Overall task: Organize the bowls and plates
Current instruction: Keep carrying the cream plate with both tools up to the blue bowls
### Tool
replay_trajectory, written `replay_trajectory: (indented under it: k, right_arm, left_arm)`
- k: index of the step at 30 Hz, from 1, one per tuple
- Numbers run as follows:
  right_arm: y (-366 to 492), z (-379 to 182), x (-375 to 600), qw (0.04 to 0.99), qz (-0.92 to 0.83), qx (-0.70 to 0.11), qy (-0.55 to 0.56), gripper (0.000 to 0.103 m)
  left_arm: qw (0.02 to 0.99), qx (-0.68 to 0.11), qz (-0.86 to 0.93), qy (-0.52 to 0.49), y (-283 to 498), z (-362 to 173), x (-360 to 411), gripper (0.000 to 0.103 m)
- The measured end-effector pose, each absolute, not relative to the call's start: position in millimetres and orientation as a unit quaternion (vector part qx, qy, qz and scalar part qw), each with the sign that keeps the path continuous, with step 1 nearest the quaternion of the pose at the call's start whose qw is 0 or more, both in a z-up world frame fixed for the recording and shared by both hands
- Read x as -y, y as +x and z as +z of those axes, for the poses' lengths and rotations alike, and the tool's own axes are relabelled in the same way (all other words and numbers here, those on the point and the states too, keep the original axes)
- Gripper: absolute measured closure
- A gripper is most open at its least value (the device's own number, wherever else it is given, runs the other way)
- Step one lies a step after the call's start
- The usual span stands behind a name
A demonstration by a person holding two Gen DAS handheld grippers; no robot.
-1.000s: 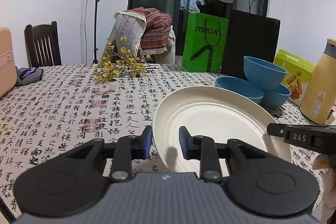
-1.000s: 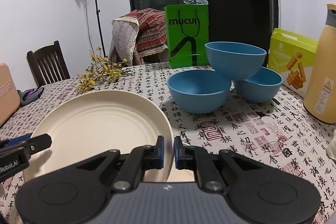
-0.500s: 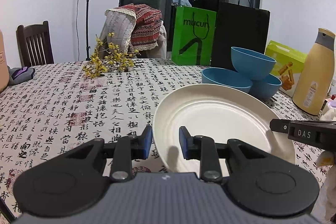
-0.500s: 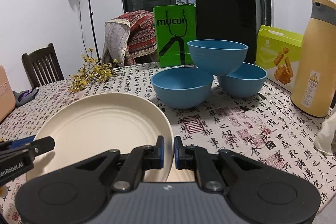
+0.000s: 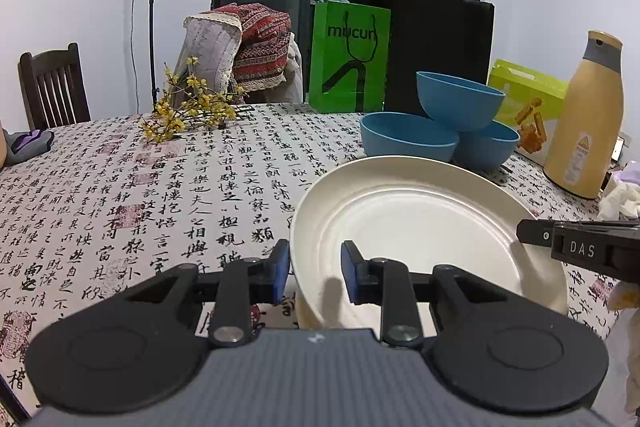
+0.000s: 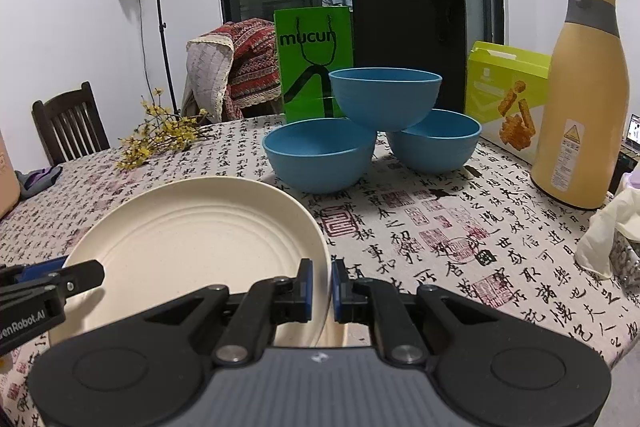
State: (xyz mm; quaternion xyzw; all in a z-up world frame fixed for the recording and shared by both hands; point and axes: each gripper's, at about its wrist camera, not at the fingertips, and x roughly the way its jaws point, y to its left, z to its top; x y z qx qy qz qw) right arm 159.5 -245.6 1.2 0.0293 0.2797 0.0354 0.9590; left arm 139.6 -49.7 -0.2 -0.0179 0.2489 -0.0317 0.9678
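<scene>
Two tongs, left and right, clench one cream plate's opposite rims; uneven pull could tip it onto stacked blue bowls.

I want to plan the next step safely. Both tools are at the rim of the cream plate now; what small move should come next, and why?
Probably lower the cream plate gently onto the table in front of the blue bowls. The right tool is shut on its rim and the left tool straddles the opposite rim, so the plate is held tilted above the cloth, with free cloth beneath it.
</scene>
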Motion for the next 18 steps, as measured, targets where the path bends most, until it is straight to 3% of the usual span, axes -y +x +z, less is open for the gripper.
replay_trajectory:
  k: [18]
  right_arm:
    - [151.4, -10.9, 248.3, 0.961, 0.022, -0.276, -0.001, 0.093]
  left_arm:
    - [0.967, -0.252, -0.029, 0.014, 139.5, -18.2, 63.0, 0.075]
